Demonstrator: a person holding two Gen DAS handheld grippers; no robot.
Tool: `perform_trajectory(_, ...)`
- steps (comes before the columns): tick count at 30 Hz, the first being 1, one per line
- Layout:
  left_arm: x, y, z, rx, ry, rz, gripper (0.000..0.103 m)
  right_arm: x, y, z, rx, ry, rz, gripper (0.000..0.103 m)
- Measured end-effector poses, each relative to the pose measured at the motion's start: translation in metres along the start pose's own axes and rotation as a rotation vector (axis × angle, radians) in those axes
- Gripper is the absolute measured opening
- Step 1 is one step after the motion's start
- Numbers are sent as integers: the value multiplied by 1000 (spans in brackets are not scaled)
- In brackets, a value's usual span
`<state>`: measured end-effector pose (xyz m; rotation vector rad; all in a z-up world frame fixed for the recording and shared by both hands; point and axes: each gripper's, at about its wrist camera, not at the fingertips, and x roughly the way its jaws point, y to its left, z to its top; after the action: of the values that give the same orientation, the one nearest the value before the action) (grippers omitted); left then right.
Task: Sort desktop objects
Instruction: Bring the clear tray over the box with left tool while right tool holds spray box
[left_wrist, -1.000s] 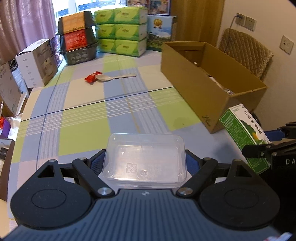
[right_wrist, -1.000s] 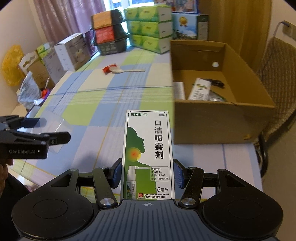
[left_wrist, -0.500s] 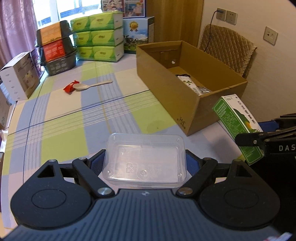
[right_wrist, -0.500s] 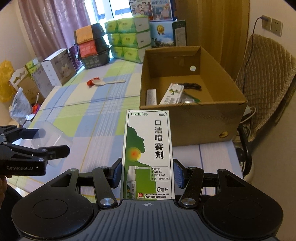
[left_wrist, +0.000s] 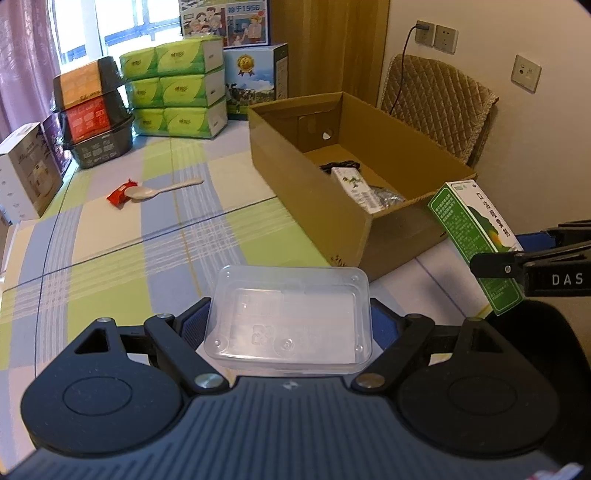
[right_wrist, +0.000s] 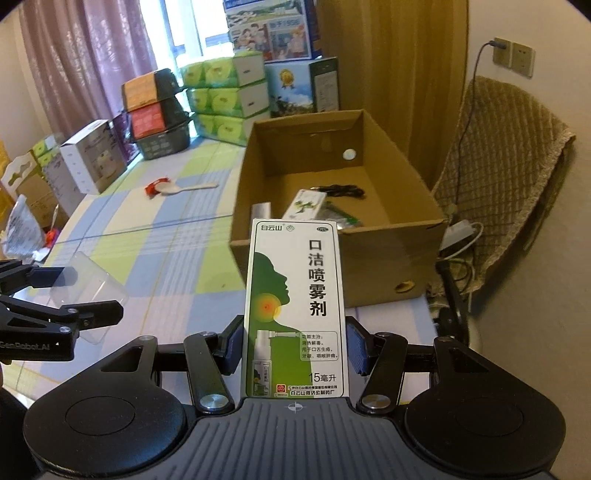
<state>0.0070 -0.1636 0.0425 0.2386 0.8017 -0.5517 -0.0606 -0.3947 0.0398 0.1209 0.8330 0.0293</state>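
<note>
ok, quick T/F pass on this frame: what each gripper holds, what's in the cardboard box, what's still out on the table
1. The left gripper is shut on a clear plastic container. True.
2. The right gripper is open. False: it is shut on a green and white throat spray box.
3. The cardboard box has nothing in it. False: a small white and green carton and a black cable lie inside.
4. A white spoon lies on the checked tablecloth beside a red wrapper. True.
5. The throat spray box is already inside the cardboard box. False: it is held in front of it.
</note>
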Motion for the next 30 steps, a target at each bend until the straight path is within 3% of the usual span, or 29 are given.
perform_trajectory(30,26,-53,46,98,-26,-86,84,-11,-39,19,49,-45,-57,52)
